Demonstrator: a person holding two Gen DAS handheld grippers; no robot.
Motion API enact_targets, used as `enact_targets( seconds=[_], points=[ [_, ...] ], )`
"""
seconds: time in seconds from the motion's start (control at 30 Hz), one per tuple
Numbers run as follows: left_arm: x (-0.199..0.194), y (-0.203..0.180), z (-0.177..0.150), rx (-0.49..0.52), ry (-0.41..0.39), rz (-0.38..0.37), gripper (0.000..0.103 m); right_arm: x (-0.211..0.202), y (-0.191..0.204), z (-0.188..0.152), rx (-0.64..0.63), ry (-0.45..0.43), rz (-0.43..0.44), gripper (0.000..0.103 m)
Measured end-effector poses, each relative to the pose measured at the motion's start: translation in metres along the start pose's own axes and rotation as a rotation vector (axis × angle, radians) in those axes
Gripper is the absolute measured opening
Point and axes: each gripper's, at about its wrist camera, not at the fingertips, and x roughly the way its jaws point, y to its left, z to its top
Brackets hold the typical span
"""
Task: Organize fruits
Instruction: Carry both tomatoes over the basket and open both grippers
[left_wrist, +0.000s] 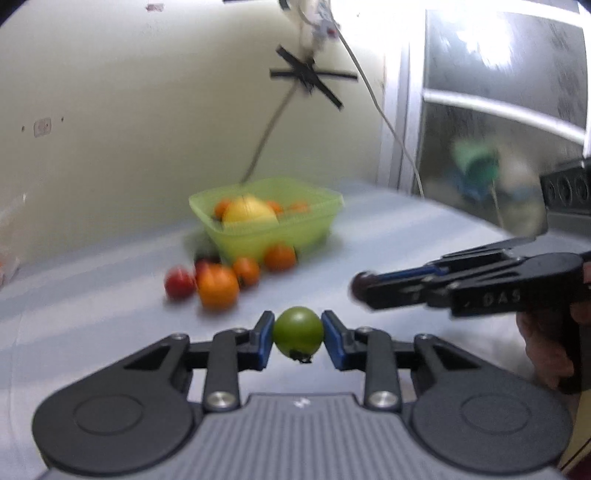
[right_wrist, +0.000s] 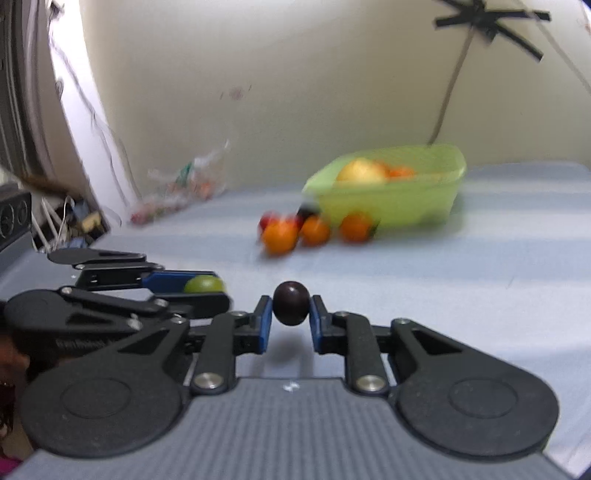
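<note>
My left gripper (left_wrist: 297, 334) is shut on a small green fruit (left_wrist: 297, 332) and holds it above the light blue table (left_wrist: 388, 236). My right gripper (right_wrist: 291, 314) is shut on a small dark purple fruit (right_wrist: 291, 302); in the left wrist view it (left_wrist: 360, 286) is at the right with the dark fruit (left_wrist: 359, 283) at its tip. In the right wrist view the left gripper (right_wrist: 212, 290) is at the left with the green fruit (right_wrist: 204, 285). A green tub (left_wrist: 269, 221) (right_wrist: 391, 184) further ahead holds a yellow fruit (left_wrist: 249, 210) and orange ones. Orange fruits (left_wrist: 218, 286) (right_wrist: 279, 236) and a red fruit (left_wrist: 179, 282) lie in front of it.
A cream wall stands behind the table, with black tape (left_wrist: 310, 75) and cables on it. A window frame (left_wrist: 498, 103) and a black box (left_wrist: 565, 188) are at the right. A clear plastic bag (right_wrist: 184, 184) lies at the table's far left by the wall.
</note>
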Motion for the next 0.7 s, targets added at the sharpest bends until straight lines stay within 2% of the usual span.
enact_targets(
  seconds=[0.1,0.17,0.3,0.47,0.53,0.57,0.6,0.63,0.7],
  points=[
    [0.017,0.020,0.044,-0.023,-0.024,-0.015,0.029,-0.002,-0.023,0.047,-0.024,-0.087,-0.038,0.024],
    [0.038,0.030,0.071,-0.028,-0.031,-0.012,0.029,0.011,-0.033,0.070,-0.069,-0.102,-0.074,0.024],
    [0.095,0.058,0.108,-0.117,0.008,-0.005,0.029,0.059,-0.054,0.090,-0.060,-0.027,-0.109,0.025],
    [0.146,0.078,0.117,-0.194,0.084,0.024,0.029,0.091,-0.067,0.084,-0.063,0.047,-0.137,0.026],
    [0.156,0.082,0.118,-0.207,0.097,0.023,0.036,0.095,-0.069,0.082,-0.058,0.053,-0.145,0.027],
    [0.159,0.083,0.119,-0.215,0.095,0.028,0.050,0.096,-0.071,0.083,-0.060,0.052,-0.146,0.030],
    [0.161,0.084,0.119,-0.222,0.098,0.038,0.058,0.096,-0.070,0.082,-0.061,0.045,-0.152,0.042],
    [0.160,0.088,0.117,-0.229,0.099,0.049,0.058,0.093,-0.068,0.083,-0.061,0.035,-0.155,0.049],
    [0.159,0.090,0.116,-0.243,0.099,0.045,0.058,0.088,-0.065,0.083,-0.061,0.019,-0.155,0.049]
  ],
)
